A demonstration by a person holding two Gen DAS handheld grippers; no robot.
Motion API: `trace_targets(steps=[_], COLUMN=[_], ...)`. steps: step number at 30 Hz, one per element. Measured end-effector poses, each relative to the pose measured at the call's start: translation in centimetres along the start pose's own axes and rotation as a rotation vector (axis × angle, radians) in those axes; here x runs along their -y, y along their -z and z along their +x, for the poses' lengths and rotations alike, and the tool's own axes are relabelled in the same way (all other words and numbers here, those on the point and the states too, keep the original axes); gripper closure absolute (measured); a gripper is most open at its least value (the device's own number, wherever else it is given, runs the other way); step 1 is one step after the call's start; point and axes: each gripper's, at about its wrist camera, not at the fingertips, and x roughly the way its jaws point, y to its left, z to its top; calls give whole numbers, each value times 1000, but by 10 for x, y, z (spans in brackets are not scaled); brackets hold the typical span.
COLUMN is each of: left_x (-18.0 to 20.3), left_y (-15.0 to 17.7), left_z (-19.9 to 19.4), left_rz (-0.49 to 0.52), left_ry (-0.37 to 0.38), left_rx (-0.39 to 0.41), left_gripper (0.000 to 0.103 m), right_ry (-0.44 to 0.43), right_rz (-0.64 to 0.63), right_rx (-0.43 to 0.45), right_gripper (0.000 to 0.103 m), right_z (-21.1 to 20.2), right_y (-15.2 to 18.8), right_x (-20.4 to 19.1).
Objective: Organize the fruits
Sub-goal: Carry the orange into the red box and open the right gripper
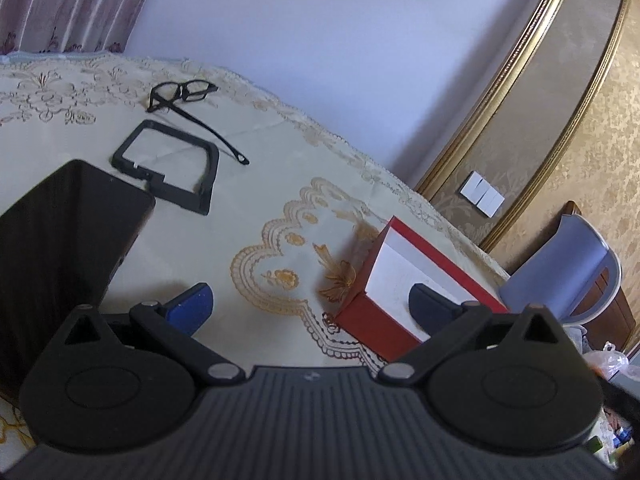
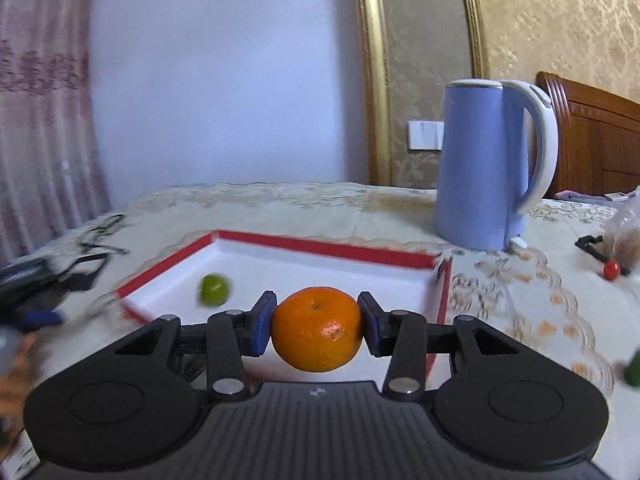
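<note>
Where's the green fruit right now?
In the right wrist view, a green fruit lies inside the red-rimmed box, on its white floor left of centre, beyond and left of the orange clamped in the right hand-held gripper.

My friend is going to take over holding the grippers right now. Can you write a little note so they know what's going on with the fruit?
Right gripper: shut on the round orange tangerine, held over the near part of the red-edged white box.
Left gripper: jaws wide open, empty, beside that box.
Done: small green lime lies in the box.
Left: drop the tangerine in; then the small red fruit by the plastic bag and a green fruit at the right edge, both on the embroidered tablecloth.
</note>
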Motion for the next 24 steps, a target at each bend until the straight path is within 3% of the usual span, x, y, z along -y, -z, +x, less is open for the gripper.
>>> trace_targets(steps=[6,9,14,16,18,19,24], left_x=[6,13,28,36,43,47,56], left_y=[1,3,8,12,19,24,41], left_z=[1,-1,0,-3,-15,-22,-48], left_rz=[44,95,202,277,384,444,719], left_ry=[4,13,41,62,80,88,94], left_rx=[-2,6,-5,-22,-1,20,123], left_gripper=[0,0,0,0,0,0,0], right_ry=[116,190,85,47,35,32,-35], right_rz=[13,28,24,24,27,32,56], right_rx=[-46,-83,14,84,131,146,109], right_gripper=[59,58,57,47,26,24,24], right_z=[74,88,18,-21,-53,-65,-79], right_y=[-29,-29,-9,7,25,35,65], right_x=[17,22,7,-1,-10,-13,-20])
